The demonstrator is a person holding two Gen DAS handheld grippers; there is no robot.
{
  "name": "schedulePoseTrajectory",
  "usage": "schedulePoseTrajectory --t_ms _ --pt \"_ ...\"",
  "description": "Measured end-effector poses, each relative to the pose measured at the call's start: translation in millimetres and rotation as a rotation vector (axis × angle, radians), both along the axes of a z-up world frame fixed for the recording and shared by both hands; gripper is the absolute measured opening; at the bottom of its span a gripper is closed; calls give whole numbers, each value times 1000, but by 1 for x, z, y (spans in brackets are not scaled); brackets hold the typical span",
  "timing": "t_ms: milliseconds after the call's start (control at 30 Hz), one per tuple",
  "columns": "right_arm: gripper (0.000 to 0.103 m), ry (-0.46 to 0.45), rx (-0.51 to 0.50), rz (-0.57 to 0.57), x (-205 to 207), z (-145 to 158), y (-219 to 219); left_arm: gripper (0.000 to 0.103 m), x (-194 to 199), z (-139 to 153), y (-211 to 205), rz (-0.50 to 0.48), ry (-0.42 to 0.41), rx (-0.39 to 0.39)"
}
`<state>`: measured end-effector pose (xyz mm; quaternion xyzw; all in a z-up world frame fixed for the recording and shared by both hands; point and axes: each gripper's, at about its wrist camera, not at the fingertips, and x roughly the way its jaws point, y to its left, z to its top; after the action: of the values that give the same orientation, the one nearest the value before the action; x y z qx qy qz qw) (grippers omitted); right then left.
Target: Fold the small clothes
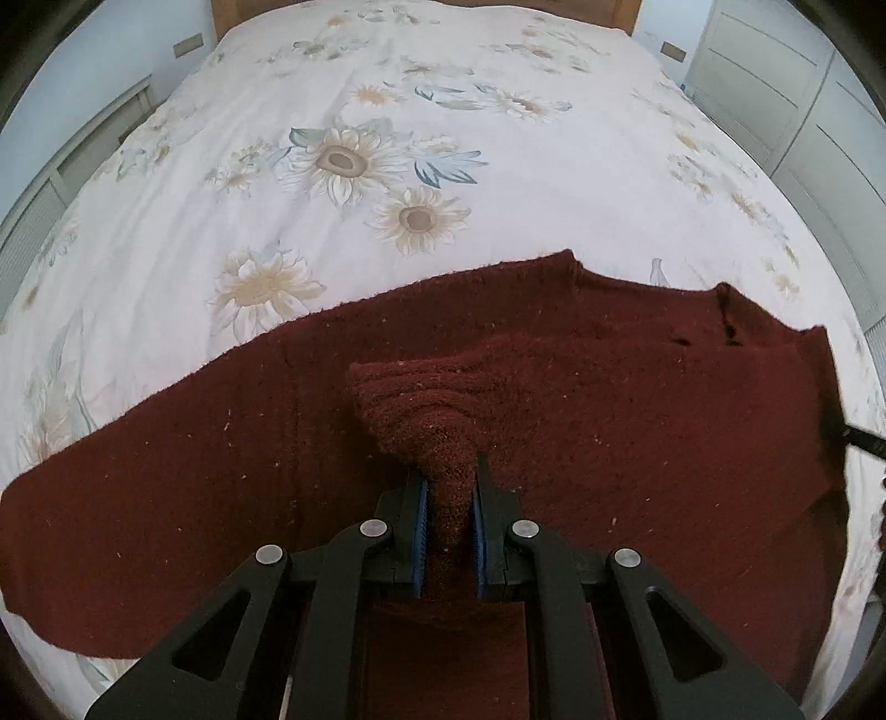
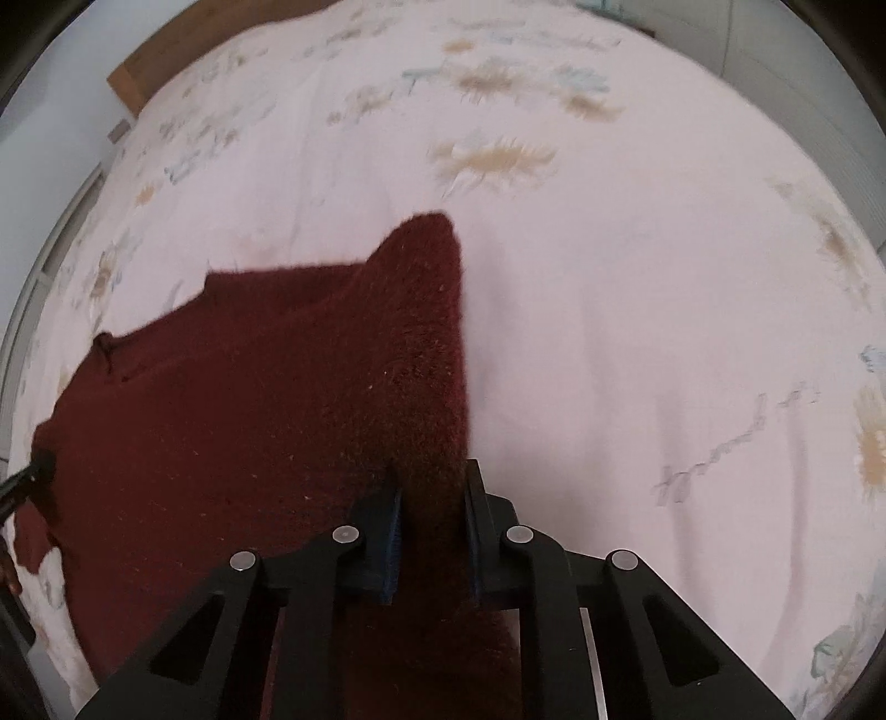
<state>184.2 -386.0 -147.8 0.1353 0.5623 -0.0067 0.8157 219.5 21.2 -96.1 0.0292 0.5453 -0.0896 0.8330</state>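
A dark red sweater (image 1: 554, 421) lies spread out on a big bed (image 1: 277, 166). The bed has a white cover with sunflowers (image 1: 340, 162) printed on it. The sweater sits near the bed's close edge, and the far half of the bed shows only the flowery cover.

The left gripper (image 1: 447, 498) has its two black fingers squeezed nearly together. Between the blue pads (image 1: 421, 531) it pinches a bunched-up bit of the sweater (it looks like a sleeve end, all wrinkled into a cone). That bit is lifted up over the flat part of the sweater.

The right gripper (image 2: 431, 498) is also squeezed in on the sweater (image 2: 249, 415). It holds a strip of the red knit along the sweater's right edge. From the fingers, the cloth runs up to a pointy corner (image 2: 432, 232) that stands out over the white cover. This picture is a bit blurry.

In the left wrist view, a dark tip of the other gripper shows at the sweater's far right side. Pale cupboard doors (image 1: 786, 83) stand past the bed's right side, and a wooden headboard (image 1: 221, 11) peeks out at the far end.
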Motion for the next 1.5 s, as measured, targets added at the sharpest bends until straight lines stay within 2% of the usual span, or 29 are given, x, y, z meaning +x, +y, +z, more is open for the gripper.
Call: schedulePoseTrajectory --t_ms 167,267,333,367,400,467,533,567,600,633,667,700,733,900,1033,1167,1333,1500 --pt "19 43 -78 27 5 -14 9 11 -2 -32 -6 4 39 84" --pt "22 33 -98 31 6 -13 13 12 -6 -36 -13 -6 6 140" --pt "31 17 -105 27 3 -8 15 15 -8 -33 -16 -3 -8 153" --pt "43 4 -117 21 0 -3 16 15 -8 -31 -15 3 -9 150" --pt "63 -15 -135 22 -2 3 18 17 -8 -28 -14 11 -10 141" --pt "82 -82 -155 41 -8 20 26 33 -11 -18 -12 34 -33 137" --pt "82 -122 -151 56 -13 33 33 64 -15 -5 -12 43 -65 115" --pt "82 -140 -152 66 -16 39 40 74 -17 1 -12 49 -75 90" --pt "84 -157 -158 77 -18 45 48 94 -18 5 -13 49 -77 78" --pt "85 -175 -165 95 -21 50 58 102 -20 10 -16 49 -87 67" --pt "90 -193 -169 111 -21 54 69 102 -22 14 -19 46 -99 59" --pt "100 -217 -176 132 -23 58 81 102 -25 17 -23 36 -106 56" --pt "102 -237 -185 157 -26 62 94 102 -27 19 -28 28 -111 57" --pt "103 -269 -197 224 -30 57 142 102 -39 14 -51 -5 -161 86" --pt "103 -203 -210 248 -26 21 163 102 -41 -16 -56 -7 -106 89" --pt "103 -143 -269 227 -28 -9 149 102 -44 -50 -52 -4 -40 137" --pt "103 -122 -262 145 -30 -26 104 102 -54 -55 -43 -2 -56 121" --pt "103 -137 -242 156 -35 -29 89 102 -47 -57 -39 26 -23 101"
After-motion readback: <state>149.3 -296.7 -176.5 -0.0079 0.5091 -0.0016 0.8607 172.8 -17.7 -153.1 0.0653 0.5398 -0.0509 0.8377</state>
